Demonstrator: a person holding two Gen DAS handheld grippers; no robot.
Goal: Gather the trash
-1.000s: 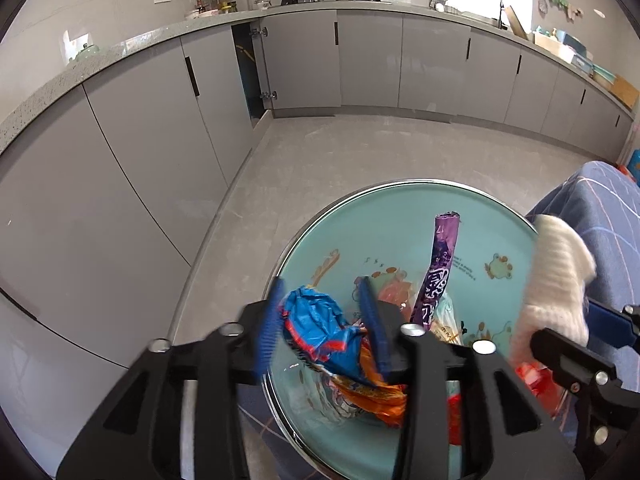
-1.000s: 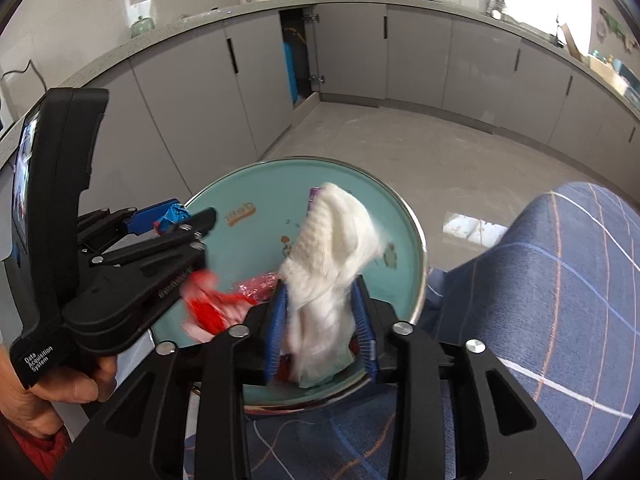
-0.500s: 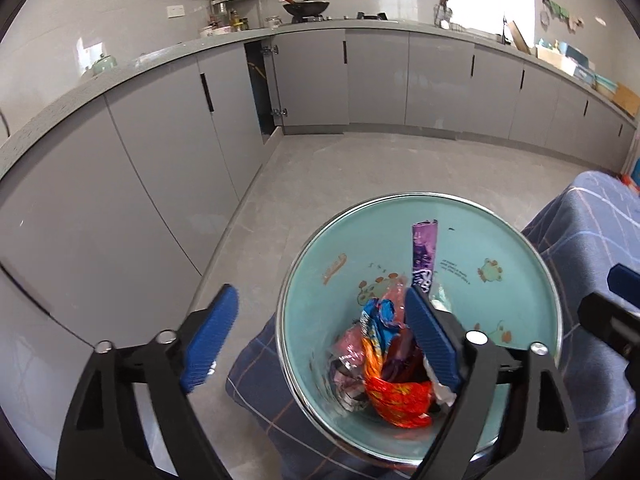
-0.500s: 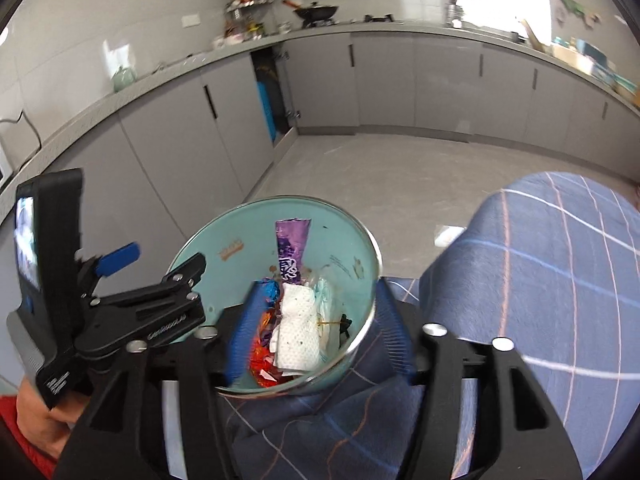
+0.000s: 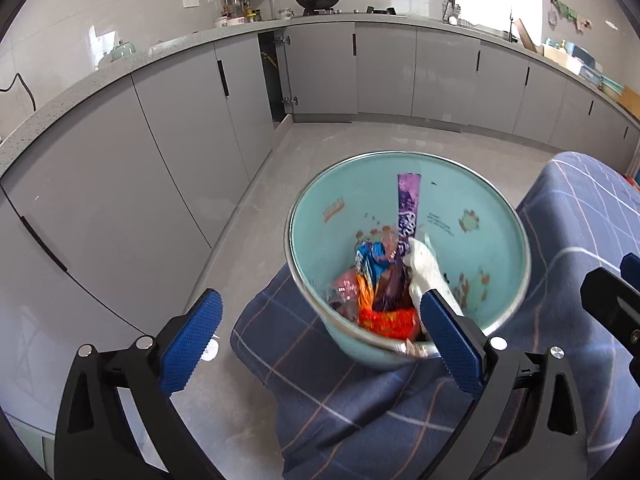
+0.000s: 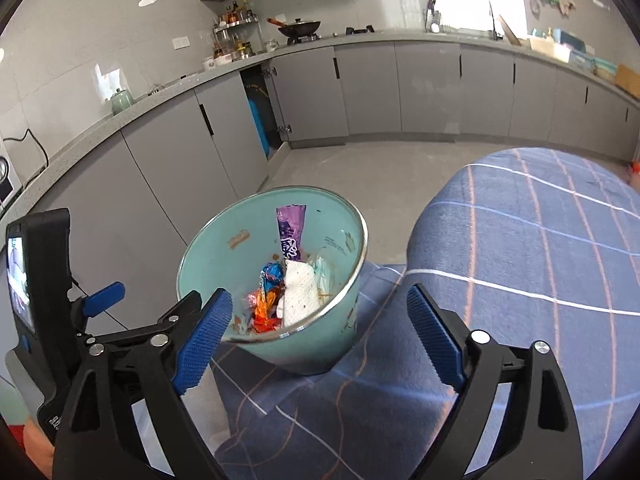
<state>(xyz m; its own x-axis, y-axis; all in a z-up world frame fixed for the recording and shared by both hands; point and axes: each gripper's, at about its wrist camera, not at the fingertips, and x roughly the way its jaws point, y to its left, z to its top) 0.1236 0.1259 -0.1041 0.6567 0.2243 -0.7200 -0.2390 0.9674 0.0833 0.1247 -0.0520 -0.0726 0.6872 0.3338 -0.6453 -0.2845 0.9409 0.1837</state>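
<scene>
A light teal bin (image 5: 472, 200) (image 6: 208, 256) with a metal rim stands at the corner of a table with a blue checked cloth (image 5: 360, 408) (image 6: 540, 280). Inside lie a purple wrapper (image 5: 409, 208) (image 6: 289, 236), a blue wrapper (image 5: 370, 260) (image 6: 272, 272), orange and red wrappers (image 5: 384, 318) (image 6: 262, 312) and a white crumpled tissue (image 5: 428, 268) (image 6: 298, 292). My left gripper (image 5: 320, 344) is open and empty, above and in front of the bin. My right gripper (image 6: 320, 332) is open and empty, just behind the bin. The left gripper also shows at the left of the right wrist view (image 6: 156, 320).
Grey kitchen cabinets (image 5: 160, 128) (image 6: 420, 88) run along the left and far walls under a grey counter. One cabinet door stands open (image 5: 276, 76). Grey floor (image 5: 360, 140) lies between the cabinets and the table. A wok (image 5: 318, 0) sits on the stove.
Both grippers have opened and drawn back from the bin. The blue wrapper has left my left gripper and the white tissue my right gripper; both now lie in the bin.
</scene>
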